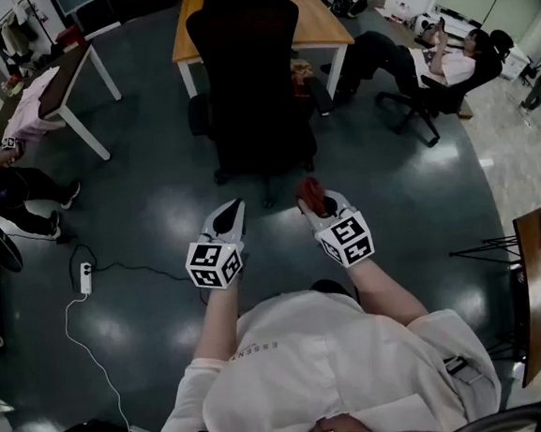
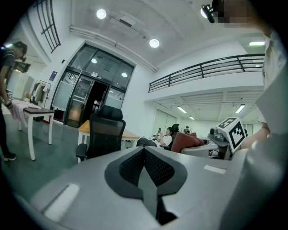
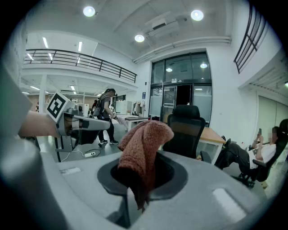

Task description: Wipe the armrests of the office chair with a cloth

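The dark floor point(image 1: 149, 221) takes up most of the head view. At 12 o'clock a wooden table point(image 1: 324, 22) is seen, and the office chair point(image 1: 250, 71) is parked against its near side with the backrest turned toward the person. This puts both armrests within forward reach: one is seen at 11 o'clock point(image 1: 198, 113) and the other at 1 o'clock point(image 1: 317, 93). Neither is touched yet. Both grippers are held well apart from the chair, just below the centre of the view, so wiping is judged not to have begun.

The right gripper point(image 1: 318, 201) is clamped on the cloth point(image 1: 310, 194), a reddish knitted piece bunched between the jaws. In the right gripper view the cloth point(image 3: 144, 143) is seen standing up out of the jaws and folding over, which leaves a loose pad free for rubbing a surface. The chair point(image 3: 184, 130) lies at 2 o'clock of the cloth in that view.

The left gripper point(image 1: 232, 209) is carried beside the right one. In its own view the pads point(image 2: 135, 166) are pressed together with nothing between them. It is probably kept free for steadying the chair.

No container is involved in the task, and none can be made out with certainty. A power strip point(image 1: 85, 278) lies on the floor at 9 o'clock.
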Available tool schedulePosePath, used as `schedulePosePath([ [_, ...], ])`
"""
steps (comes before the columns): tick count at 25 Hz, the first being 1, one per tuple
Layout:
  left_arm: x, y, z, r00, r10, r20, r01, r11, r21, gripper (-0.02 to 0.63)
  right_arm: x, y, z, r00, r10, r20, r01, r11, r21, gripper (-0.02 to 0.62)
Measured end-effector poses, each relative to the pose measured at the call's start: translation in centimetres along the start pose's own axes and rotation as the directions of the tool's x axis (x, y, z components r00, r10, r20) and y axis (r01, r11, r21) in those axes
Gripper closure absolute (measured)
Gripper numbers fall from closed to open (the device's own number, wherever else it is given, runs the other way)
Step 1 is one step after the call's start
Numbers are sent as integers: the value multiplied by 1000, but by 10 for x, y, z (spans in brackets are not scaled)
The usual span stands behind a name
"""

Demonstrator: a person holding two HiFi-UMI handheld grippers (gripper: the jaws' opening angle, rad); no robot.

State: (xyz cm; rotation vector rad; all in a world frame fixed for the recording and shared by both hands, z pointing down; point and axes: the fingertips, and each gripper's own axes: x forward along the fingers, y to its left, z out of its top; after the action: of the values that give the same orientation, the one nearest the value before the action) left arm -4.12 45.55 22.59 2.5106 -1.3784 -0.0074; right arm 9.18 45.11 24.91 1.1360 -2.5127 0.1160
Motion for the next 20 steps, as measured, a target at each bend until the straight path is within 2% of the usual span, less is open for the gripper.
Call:
schedulePosePath([
  [7, 2, 1, -5, 1000, -10, -11, 10, 1000, 3, 589, 3, 1, -5, 1000, -5, -5, 5, 1000, 15, 546],
  [12, 5, -1, -10, 999, -18, -26, 18, 1000, -3, 589, 4, -5, -9, 1000, -27, 1, 27, 998, 62, 545],
  [20, 3, 18, -12, 1000, 6, -15, -6, 999, -33, 589, 16, -7, -13, 1000, -30, -9, 31, 996, 88, 545],
])
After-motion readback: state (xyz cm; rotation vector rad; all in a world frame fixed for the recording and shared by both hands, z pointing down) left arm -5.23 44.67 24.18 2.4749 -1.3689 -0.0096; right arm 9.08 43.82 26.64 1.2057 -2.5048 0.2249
